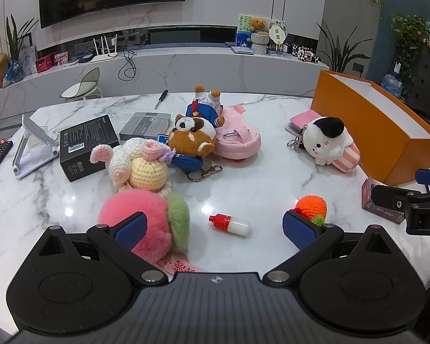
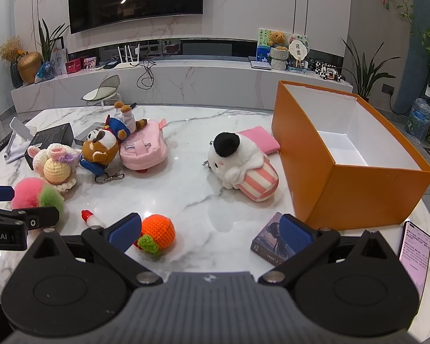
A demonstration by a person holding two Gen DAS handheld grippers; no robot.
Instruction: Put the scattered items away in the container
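Pictured over a glossy, grey-veined marble table (image 1: 243, 183): left gripper (image 1: 215, 230) spread wide and holding nothing, ribbed blue pads (image 1: 130, 229) flanking a small squat dropper bottle (image 1: 229, 224) with a red cap, lying on its side. Seen at 9 o'clock, touching the left pad: a fluffy pink-and-green pompom (image 1: 146, 223); at 3 o'clock, a crocheted orange fruit (image 1: 312, 209). Right gripper (image 2: 210, 233) likewise wide and empty above bare marble, the knitted fruit at its 9 o'clock, a flat printed card box (image 2: 272, 238) at 3 o'clock. Found at 1 o'clock from the right gripper: the rectangular orange cardboard box (image 2: 358, 183), open-topped, smooth white inside. Scattered at 12 o'clock: a soft white plush with a black patch (image 2: 235, 154) on a pink-striped cushion, a brown bear plush (image 2: 100, 146), a pink fabric pouch (image 2: 146, 149).
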